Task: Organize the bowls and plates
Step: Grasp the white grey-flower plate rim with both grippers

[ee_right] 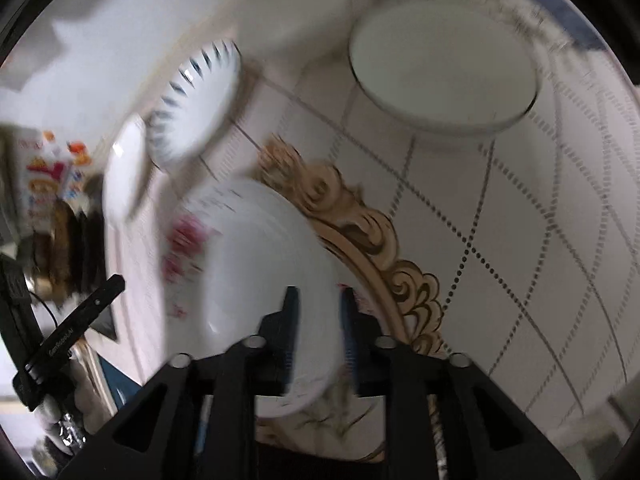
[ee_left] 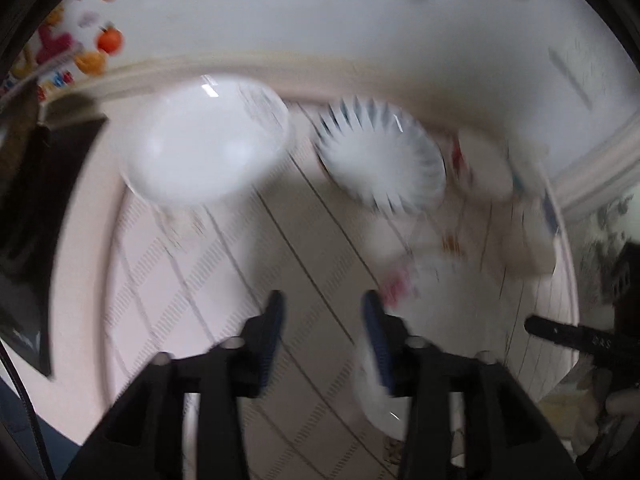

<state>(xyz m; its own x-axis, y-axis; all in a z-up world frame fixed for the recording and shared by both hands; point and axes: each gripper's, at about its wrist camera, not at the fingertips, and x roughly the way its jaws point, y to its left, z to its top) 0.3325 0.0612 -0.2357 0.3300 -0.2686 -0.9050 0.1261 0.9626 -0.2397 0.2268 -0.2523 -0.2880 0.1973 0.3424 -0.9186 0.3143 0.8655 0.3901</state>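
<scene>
Both claws spread and empty: right gripper (ee_right: 318,300) above a glossy floral bowl (ee_right: 256,280); left gripper (ee_left: 322,304) over the diamond-patterned table (ee_left: 224,288).

Left tool (ee_left: 323,314): matte black frame, two tapering fingers (ee_left: 272,332) faced with dark blue ribbed pads, silver round screw heads along the linkage. Right tool (ee_right: 318,312): identical build; at lower left, its counterpart's black finger bears small white lettering.
</scene>
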